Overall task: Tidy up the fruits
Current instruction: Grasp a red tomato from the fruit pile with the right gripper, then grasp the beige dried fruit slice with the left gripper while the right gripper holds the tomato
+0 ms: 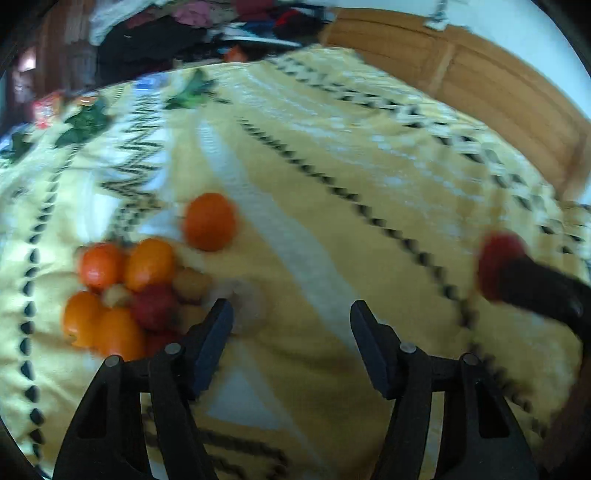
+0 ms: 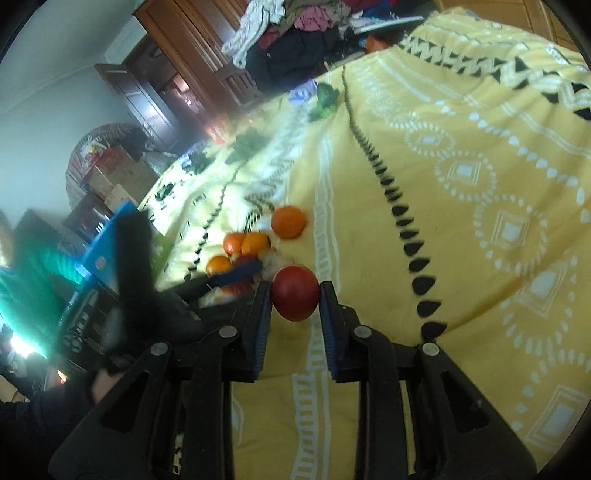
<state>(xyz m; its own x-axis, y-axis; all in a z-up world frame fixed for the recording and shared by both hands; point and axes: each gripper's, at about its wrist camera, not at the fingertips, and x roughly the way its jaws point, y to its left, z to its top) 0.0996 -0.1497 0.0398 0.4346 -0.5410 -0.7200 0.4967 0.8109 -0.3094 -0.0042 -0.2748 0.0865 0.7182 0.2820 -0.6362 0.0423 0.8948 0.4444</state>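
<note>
Bedroom, messy: yellow patterned bedspread [image 2: 461, 155] is my work surface, wood headboard [image 1: 480, 74] behind it, clothes pile [image 2: 295, 22] and a wardrobe [image 2: 177, 48] at the far end. My right gripper [image 2: 295, 291] is closed on a red fruit [image 2: 295, 293], prob. an apple or tomato, can't tell which; pads touch it on both sides and it's held clear above the cloth, so I judge it's being carried toward the rest. My left gripper [image 1: 291, 314] is wide open w/ nothing between the fingers, hanging just beside the fruit pile [image 1: 125, 295], likely waiting to tidy or grab the next piece. Pile = several oranges plus a red one and a couple of pale or brownish bits, bunched tight on the bedspread; it may sit on a clear dish, too blurred to say. One orange [image 1: 209, 221] lies apart, just beyond the pile, a stray I'd guess needs collecting. Left view shows the pile close up and my right gripper only as a dark blur w/ red at the right edge. Right view shows the grip on the red fruit clearly, plus my left gripper reaching in from the left over the pile, boxes [image 2: 110, 177] on the floor and a green sleeve [image 2: 33, 273], none of which the left view gives.
</note>
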